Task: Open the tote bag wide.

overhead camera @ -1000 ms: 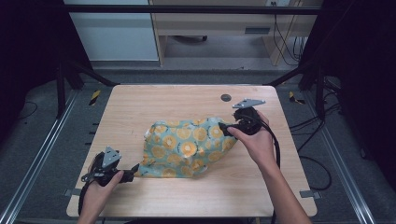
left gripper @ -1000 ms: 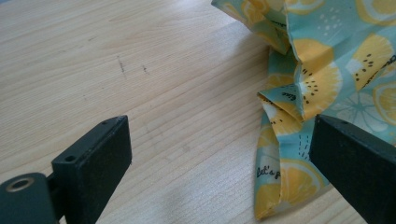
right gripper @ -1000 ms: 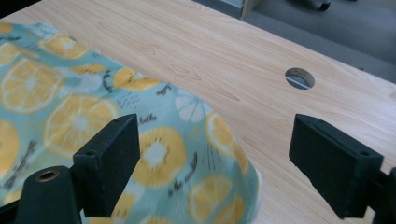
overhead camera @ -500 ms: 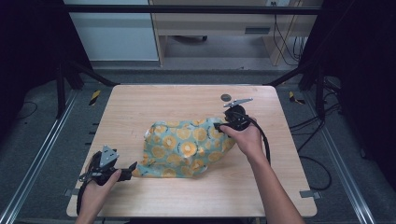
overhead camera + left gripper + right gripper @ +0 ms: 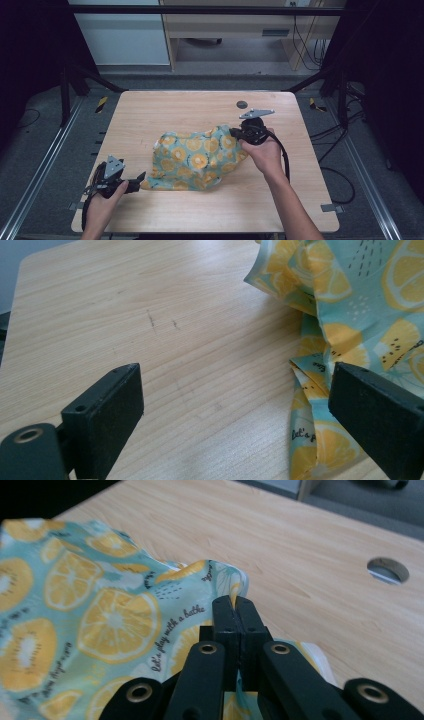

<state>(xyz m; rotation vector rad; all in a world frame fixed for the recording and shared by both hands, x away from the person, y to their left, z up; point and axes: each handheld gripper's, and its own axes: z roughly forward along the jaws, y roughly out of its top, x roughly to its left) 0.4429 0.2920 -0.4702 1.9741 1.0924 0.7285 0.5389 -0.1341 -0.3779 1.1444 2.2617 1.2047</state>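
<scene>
A lemon-print cloth point(image 5: 196, 157) lay crumpled on the middle of the wooden table point(image 5: 165, 107). From the high view the right gripper point(image 5: 236, 133) met the cloth's far right corner; the right gripper view confirmed its jaws were clamped together on that edge, and showed a round hole point(image 5: 388, 570) in the tabletop nearby. The left gripper point(image 5: 141, 177) sat at the cloth's near left corner. The left gripper view showed its jaws spread wide, bare wood between them and cloth at the right jaw.
</scene>
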